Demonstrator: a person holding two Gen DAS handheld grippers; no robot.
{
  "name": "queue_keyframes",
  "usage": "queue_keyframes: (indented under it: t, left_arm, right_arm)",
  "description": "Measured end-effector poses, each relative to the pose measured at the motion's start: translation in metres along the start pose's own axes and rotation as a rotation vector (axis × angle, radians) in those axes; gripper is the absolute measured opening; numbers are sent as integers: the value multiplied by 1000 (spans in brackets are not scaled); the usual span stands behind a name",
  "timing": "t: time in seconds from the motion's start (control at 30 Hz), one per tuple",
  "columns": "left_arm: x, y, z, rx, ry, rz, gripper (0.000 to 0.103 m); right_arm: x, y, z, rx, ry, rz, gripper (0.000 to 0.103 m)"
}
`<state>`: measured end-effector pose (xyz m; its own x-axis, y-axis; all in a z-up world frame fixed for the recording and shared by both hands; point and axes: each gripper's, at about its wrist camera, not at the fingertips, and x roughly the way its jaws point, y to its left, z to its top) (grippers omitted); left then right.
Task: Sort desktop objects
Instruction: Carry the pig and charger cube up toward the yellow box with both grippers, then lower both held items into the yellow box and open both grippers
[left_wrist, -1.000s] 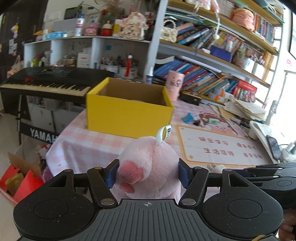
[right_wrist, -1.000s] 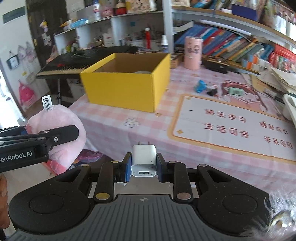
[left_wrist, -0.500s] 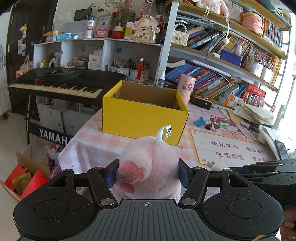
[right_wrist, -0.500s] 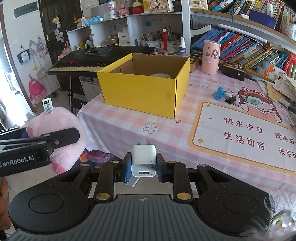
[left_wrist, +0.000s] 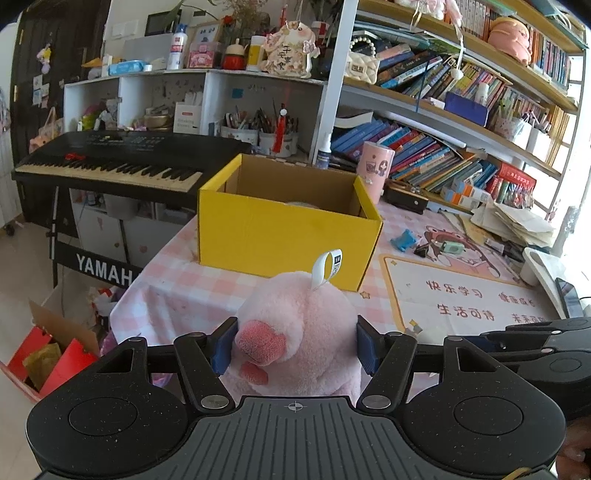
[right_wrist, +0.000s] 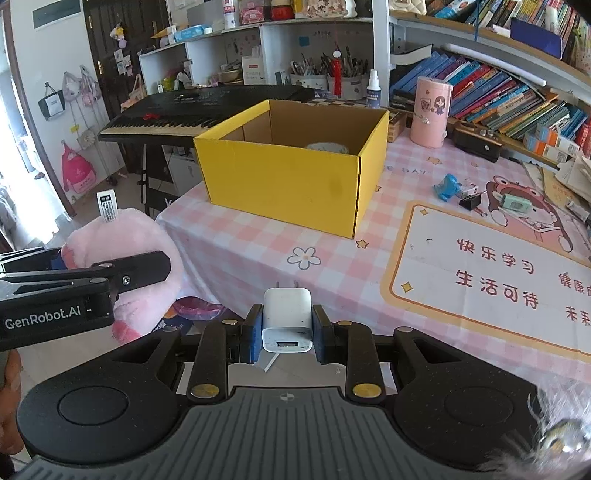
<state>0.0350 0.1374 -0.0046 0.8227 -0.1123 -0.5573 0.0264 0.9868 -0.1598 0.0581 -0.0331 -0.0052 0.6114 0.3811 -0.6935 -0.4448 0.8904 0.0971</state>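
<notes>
My left gripper (left_wrist: 293, 349) is shut on a pink plush toy (left_wrist: 299, 325) with a white tag, held in the air off the table's near edge; the same plush toy (right_wrist: 125, 236) shows at the left of the right wrist view. My right gripper (right_wrist: 287, 330) is shut on a white USB charger (right_wrist: 287, 317), prongs pointing forward, just short of the table's edge. An open yellow cardboard box (left_wrist: 284, 229) stands on the pink checked tablecloth (right_wrist: 258, 240) ahead of both grippers; the yellow box (right_wrist: 291, 177) holds a pale round thing, partly hidden.
A placemat with red characters (right_wrist: 495, 277) lies right of the box. A blue clip (right_wrist: 447, 186), a black binder clip (right_wrist: 470, 201) and a pink cup (right_wrist: 430, 110) sit behind it. A black keyboard (left_wrist: 122, 162) stands left; bookshelves at the back; a red carton (left_wrist: 51, 354) on the floor.
Both grippers have drawn back from the table, so the yellow box looks smaller and farther. The plush toy and charger stay gripped as before.
</notes>
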Motion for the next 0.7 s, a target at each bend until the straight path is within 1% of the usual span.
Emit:
queue_keyframes:
  t: [0.2,0.37,0.7]
  left_arm:
    - [17,1,14,20,2,20,64]
    - [33,3,38,25,-30,29,64]
    - [80,-1,100,24,-107,35,64]
  right_arm:
    - [19,-8,14,-3,-8,29,24]
    - [33,-16,37,-15,-44,43,24]
    - [67,-37,106,-69,-120,82,24]
